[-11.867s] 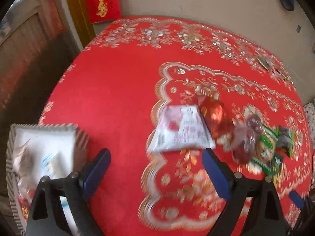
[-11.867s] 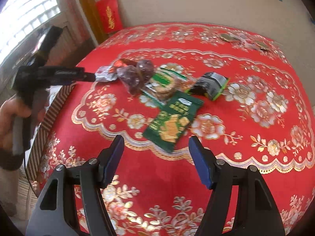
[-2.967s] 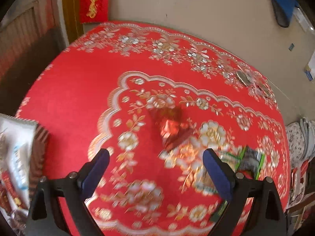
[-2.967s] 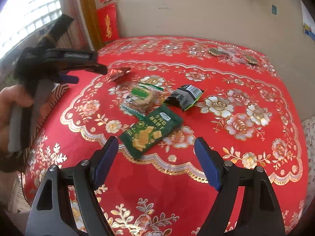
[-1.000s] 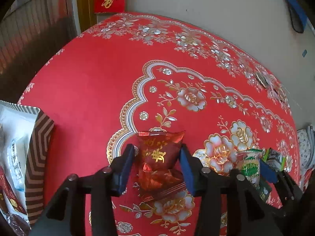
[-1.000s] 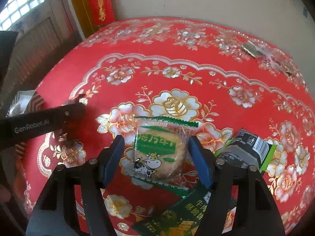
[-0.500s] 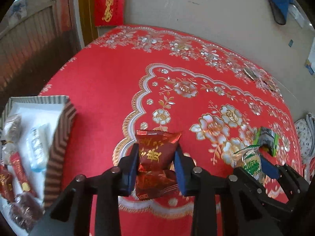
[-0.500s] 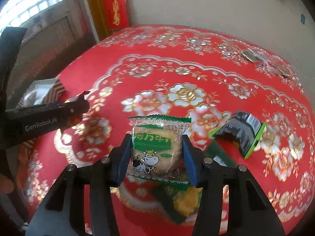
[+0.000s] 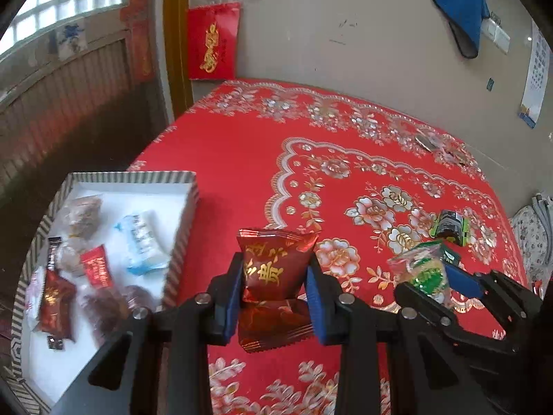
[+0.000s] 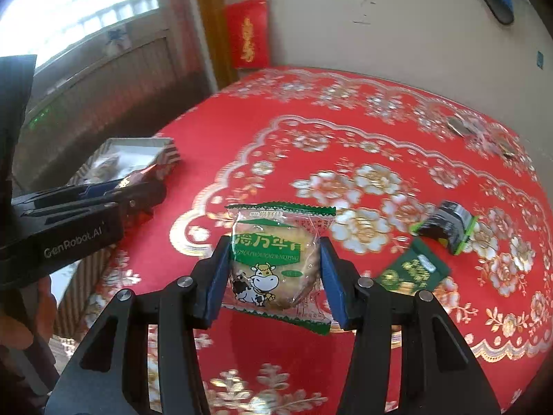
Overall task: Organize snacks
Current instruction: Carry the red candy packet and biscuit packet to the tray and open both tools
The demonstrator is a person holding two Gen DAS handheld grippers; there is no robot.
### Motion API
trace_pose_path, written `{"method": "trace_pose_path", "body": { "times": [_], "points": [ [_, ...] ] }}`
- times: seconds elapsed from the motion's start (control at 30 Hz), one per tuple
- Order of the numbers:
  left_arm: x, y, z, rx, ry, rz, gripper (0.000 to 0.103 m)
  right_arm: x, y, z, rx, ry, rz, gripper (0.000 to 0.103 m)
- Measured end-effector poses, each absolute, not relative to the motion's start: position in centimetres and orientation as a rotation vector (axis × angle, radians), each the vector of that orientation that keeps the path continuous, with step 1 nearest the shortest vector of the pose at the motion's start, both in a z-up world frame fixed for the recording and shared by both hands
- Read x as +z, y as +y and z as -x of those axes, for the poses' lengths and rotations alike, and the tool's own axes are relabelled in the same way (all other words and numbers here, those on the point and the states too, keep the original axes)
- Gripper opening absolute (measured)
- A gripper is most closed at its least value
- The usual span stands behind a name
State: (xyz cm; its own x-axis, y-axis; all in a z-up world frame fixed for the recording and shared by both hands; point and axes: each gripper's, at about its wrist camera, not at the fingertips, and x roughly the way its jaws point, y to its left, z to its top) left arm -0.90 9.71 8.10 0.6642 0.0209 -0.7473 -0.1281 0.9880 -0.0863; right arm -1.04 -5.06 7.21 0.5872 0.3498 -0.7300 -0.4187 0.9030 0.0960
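The left gripper (image 9: pixel 273 282) is clamped on a red packet (image 9: pixel 274 273) with gold Chinese characters, held above the tablecloth (image 9: pixel 242 159) just right of the striped box (image 9: pixel 188 214) of snacks. The right gripper (image 10: pixel 274 276) pinches a clear green-trimmed biscuit packet (image 10: pixel 276 263) showing a cartoon cow; its lettering is too small to read surely. Both packets look light, crinkly and slippery, the biscuit probably brittle, so a gentle hold across the middle suits. "GenRobot.AI" is printed on the left gripper's side.
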Motion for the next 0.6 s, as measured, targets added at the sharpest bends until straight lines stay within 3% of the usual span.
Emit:
{"method": "trace_pose_path", "body": {
  "times": [0.6],
  "points": [
    [10.2, 17.8, 7.3, 0.205, 0.753, 0.171, 0.036, 9.7, 4.6, 4.4, 0.601, 0.773, 0.204, 0.049]
  ]
}}
